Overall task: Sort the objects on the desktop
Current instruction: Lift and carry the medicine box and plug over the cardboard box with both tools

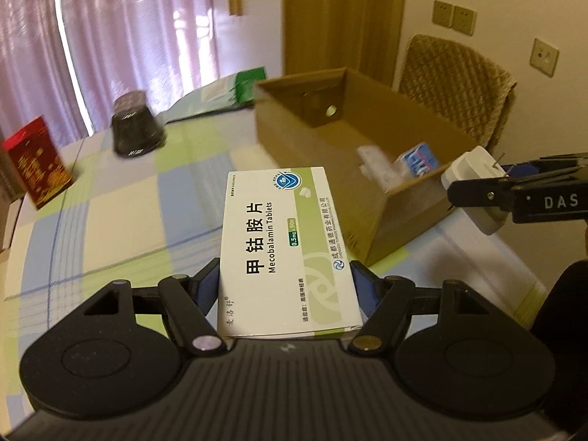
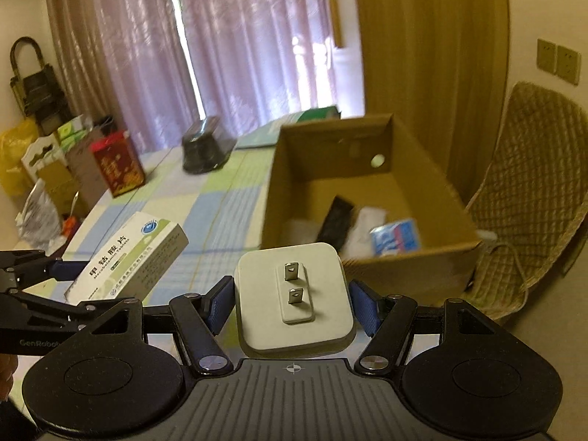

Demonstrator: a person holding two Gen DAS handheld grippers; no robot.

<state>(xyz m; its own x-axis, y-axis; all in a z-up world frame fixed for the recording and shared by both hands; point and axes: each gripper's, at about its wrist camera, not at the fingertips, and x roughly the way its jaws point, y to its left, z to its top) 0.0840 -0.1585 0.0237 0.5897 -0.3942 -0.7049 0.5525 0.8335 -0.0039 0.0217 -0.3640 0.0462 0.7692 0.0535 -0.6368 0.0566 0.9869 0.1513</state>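
Note:
My left gripper (image 1: 284,288) is shut on a white and green box of Mecobalamin tablets (image 1: 283,246), held above the checked tablecloth. The same tablet box (image 2: 128,261) shows at the left of the right wrist view. My right gripper (image 2: 292,303) is shut on a white plug adapter (image 2: 294,297), its two metal prongs facing the camera. In the left wrist view that plug adapter (image 1: 472,180) hangs by the near right corner of the open cardboard box (image 1: 319,139). The cardboard box (image 2: 294,169) holds a blue and white packet (image 2: 397,237), a black item (image 2: 336,222) and white wrapping.
On the table stand a red box (image 1: 36,161), a black tub (image 1: 136,126) and a green-edged flat package (image 1: 228,92). A wicker chair (image 2: 529,198) stands behind the box on the right. Bags and cartons (image 2: 44,161) crowd the floor at far left.

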